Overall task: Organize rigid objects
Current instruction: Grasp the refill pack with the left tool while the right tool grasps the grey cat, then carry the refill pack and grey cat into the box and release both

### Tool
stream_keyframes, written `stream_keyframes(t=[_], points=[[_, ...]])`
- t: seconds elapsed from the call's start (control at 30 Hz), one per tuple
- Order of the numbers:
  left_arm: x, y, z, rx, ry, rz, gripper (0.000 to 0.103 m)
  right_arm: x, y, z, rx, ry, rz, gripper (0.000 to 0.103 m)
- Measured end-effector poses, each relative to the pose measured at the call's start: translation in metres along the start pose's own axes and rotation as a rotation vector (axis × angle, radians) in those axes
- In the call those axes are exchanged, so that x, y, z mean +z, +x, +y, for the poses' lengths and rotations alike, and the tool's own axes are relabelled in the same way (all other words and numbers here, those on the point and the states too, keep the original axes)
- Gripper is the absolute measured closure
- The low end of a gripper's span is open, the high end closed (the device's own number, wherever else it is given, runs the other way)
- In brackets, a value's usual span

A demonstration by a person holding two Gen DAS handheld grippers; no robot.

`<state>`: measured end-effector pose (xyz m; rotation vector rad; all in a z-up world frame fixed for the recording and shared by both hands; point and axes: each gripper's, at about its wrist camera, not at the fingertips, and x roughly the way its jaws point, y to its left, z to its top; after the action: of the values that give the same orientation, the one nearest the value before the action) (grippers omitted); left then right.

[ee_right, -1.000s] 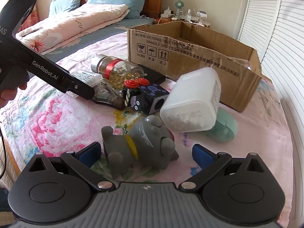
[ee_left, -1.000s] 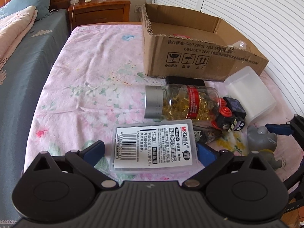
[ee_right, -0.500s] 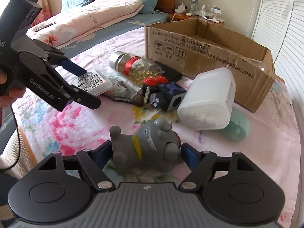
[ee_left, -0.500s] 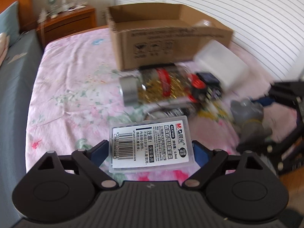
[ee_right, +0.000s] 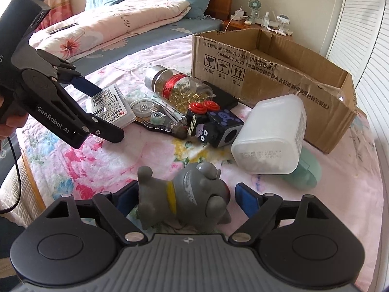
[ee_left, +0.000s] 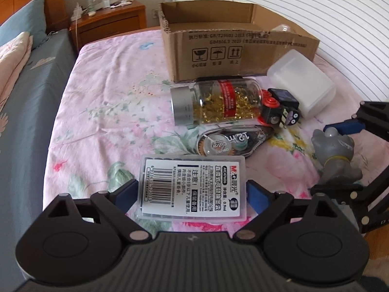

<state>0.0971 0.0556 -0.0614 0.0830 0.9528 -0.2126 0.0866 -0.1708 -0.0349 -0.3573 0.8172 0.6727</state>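
On near left of bed cover (ee_left: 102,112): left hand-held gripper (ee_left: 192,196) set about clear plastic case (ee_left: 193,187) with printed label, blue pads at both short ends. Jaws opening; contact at the pads cannot be confirmed, left pad appearing against the case, right pad at its edge. Risk: case thin and smooth, liable to slip or tilt out if lifted on a loosening hold.

Beyond case, toward middle: correction tape dispenser (ee_left: 228,143) just behind, then capsule bottle (ee_left: 214,103) lying on its side. Round bottle likely to roll if nudged. Black toy cube (ee_left: 279,108) with red knobs touching bottle's right end; white plastic jar (ee_left: 301,82) on its side further right.

Far middle: open cardboard box (ee_left: 218,48), presumed destination, top open, near wall tall. Risk: low carry could strike that wall.

Near right: right hand-held gripper (ee_right: 184,197) straddling grey rubber toy (ee_right: 187,199) lying on its side. Jaws opening; left pad touching toy's hind end, right pad apart from its head, so not gripped. Risk: irregular shape may twist under a fresh squeeze. Mint-green item (ee_right: 306,172) tucked under jar, near enough to be knocked.
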Motion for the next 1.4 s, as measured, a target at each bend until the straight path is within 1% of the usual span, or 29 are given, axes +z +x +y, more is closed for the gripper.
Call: stream_keyframes(t=[0.03,0.1,0.13,0.23,0.4,0.63,0.9,1.03,1.13,1.27,1.4], points=[[0.0,0.0,0.0,-0.001,-0.002,-0.002,0.012,0.0,-0.001,0.0,0.002,0.0,-0.002,0.015],[0.0,0.0,0.0,-0.004,0.002,-0.003,0.012,-0.001,-0.001,0.001,0.012,0.003,-0.003,0.022],[0.0,0.0,0.001,-0.007,0.002,-0.002,0.013,-0.001,-0.002,0.001,0.014,0.009,-0.002,0.023],[0.001,-0.002,0.002,-0.02,0.008,0.005,0.013,0.0,-0.003,0.003,-0.003,0.014,0.002,0.023],[0.003,-0.01,-0.001,-0.023,0.066,0.009,0.013,0.004,-0.008,0.002,-0.022,0.024,0.008,0.024],[0.006,-0.024,-0.002,-0.052,0.121,0.032,0.013,0.011,-0.021,-0.002,-0.016,0.035,-0.006,0.024],[0.021,-0.041,-0.006,-0.066,0.181,0.004,0.013,0.018,-0.031,-0.005,-0.033,0.027,-0.023,0.025],[0.037,-0.048,-0.008,-0.078,0.198,-0.026,0.013,0.024,-0.038,-0.01,-0.031,0.031,-0.043,0.025],[0.056,-0.052,-0.01,-0.078,0.214,-0.058,0.013,0.033,-0.044,-0.016,-0.053,0.021,-0.066,0.025],[0.088,-0.052,-0.015,-0.07,0.24,-0.112,0.013,0.052,-0.053,-0.031,-0.077,0.02,-0.113,0.025],[0.128,-0.041,-0.016,-0.054,0.243,-0.153,0.013,0.075,-0.058,-0.051,-0.111,0.036,-0.149,0.025]])
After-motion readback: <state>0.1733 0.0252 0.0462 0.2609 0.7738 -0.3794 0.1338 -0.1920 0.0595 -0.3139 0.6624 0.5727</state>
